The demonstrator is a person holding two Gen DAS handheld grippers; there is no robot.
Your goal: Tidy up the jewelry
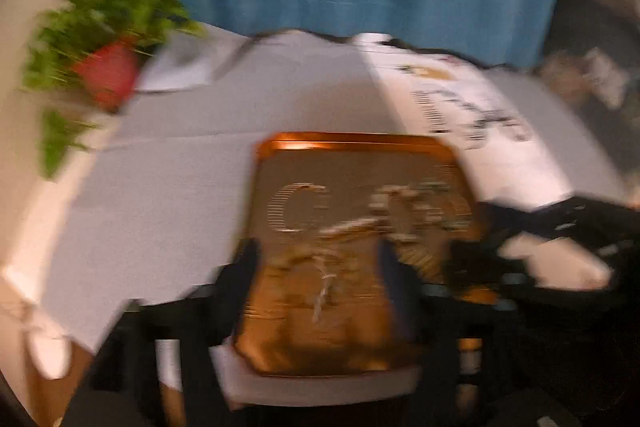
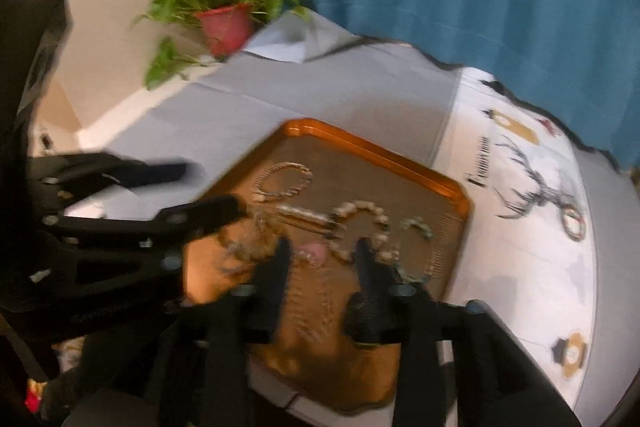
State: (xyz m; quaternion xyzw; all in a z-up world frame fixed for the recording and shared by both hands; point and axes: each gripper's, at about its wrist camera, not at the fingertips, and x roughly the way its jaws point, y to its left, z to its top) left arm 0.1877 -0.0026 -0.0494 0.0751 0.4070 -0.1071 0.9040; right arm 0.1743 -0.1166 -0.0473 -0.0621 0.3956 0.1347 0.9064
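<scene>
— Copper tray (image 1: 360,143) fills the centre of my left view, jewelry (image 1: 384,223) blurred across it. My left tongs (image 1: 318,259) gape wide over the pieces at lower centre, gripping nothing.

— And your right view?

— Same tray (image 2: 452,187) at centre. My right tongs (image 2: 322,247) stand released above a beaded bracelet (image 2: 360,223); my left tongs (image 2: 200,191) enter from the left edge.

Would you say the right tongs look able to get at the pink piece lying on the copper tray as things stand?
Probably yes. The right tongs hang open just over the pink piece on the copper tray, nothing between them. Tangled chains lie close on its left and might get caught.
</scene>
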